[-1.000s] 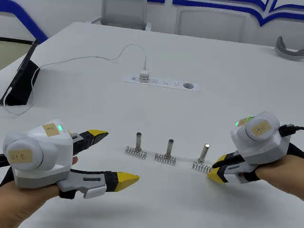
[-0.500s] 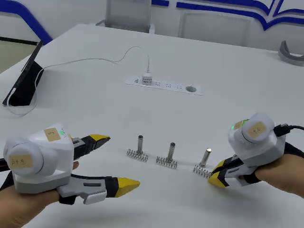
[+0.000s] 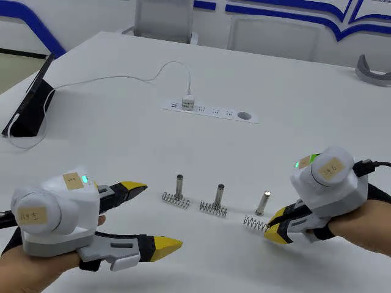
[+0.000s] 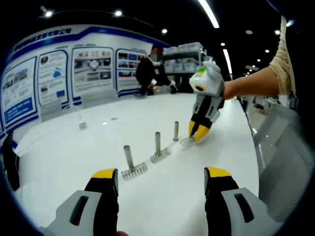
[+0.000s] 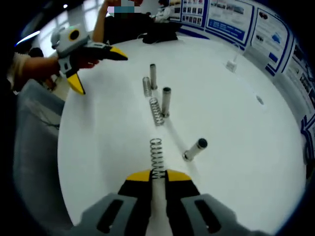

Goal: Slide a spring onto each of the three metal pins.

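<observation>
Three metal pins stand in a row on the white table: left pin (image 3: 179,185), middle pin (image 3: 219,195), right pin (image 3: 263,202). A spring lies in front of the left pin (image 3: 175,199) and another in front of the middle pin (image 3: 213,209). My right gripper (image 3: 272,231) is shut on the near end of the third spring (image 3: 255,223), which lies low beside the right pin. In the right gripper view that spring (image 5: 156,156) sticks out from the closed tips (image 5: 157,176), with the nearest pin (image 5: 195,150) to its right. My left gripper (image 3: 156,215) hovers open, left of the row, holding nothing.
A power strip (image 3: 211,112) with a white plug and cable lies mid-table. A dark tablet stand (image 3: 27,104) sits at the left edge. A grey curved object (image 3: 371,66) rests at the far right. People stand at the table's far end (image 4: 150,73).
The right gripper has closed on the right spring's end and drawn it slightly away from the pin's base. The left gripper has stayed open, roughly in place.
</observation>
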Tool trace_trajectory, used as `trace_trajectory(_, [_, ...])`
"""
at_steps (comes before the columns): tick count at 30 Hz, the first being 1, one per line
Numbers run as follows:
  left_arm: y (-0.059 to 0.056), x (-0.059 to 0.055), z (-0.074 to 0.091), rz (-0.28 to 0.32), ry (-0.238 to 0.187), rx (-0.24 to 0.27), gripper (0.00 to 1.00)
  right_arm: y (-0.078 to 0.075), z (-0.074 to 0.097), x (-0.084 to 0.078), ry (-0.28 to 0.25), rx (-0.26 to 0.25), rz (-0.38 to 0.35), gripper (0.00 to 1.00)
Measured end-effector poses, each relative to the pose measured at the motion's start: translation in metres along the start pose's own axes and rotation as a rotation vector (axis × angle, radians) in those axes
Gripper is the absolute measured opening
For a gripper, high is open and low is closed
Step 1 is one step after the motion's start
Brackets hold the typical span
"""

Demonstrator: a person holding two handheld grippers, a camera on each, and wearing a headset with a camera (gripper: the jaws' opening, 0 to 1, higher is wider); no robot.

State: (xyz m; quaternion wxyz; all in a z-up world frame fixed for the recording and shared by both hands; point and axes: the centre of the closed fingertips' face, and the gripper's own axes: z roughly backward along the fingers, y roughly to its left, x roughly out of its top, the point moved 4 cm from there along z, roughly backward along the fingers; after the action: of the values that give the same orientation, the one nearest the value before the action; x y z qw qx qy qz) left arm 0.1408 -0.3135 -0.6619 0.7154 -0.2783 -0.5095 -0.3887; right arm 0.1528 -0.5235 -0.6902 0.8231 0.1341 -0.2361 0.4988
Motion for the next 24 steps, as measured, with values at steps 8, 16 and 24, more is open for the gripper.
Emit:
trace_trajectory(8, [-0.014,0.000,-0.013,-0.019,0.004,-0.053,0.65,0.010,0.002,0.012,-0.006,0.025,0.047,0.11])
trace_trajectory(16, [-0.023,0.002,-0.023,-0.036,0.003,-0.088,0.57,0.020,0.004,0.026,-0.017,0.053,0.098,0.11])
trace_trajectory(24, [-0.033,0.006,-0.034,-0.048,-0.008,-0.126,0.48,0.033,0.005,0.039,-0.029,0.088,0.157,0.11])
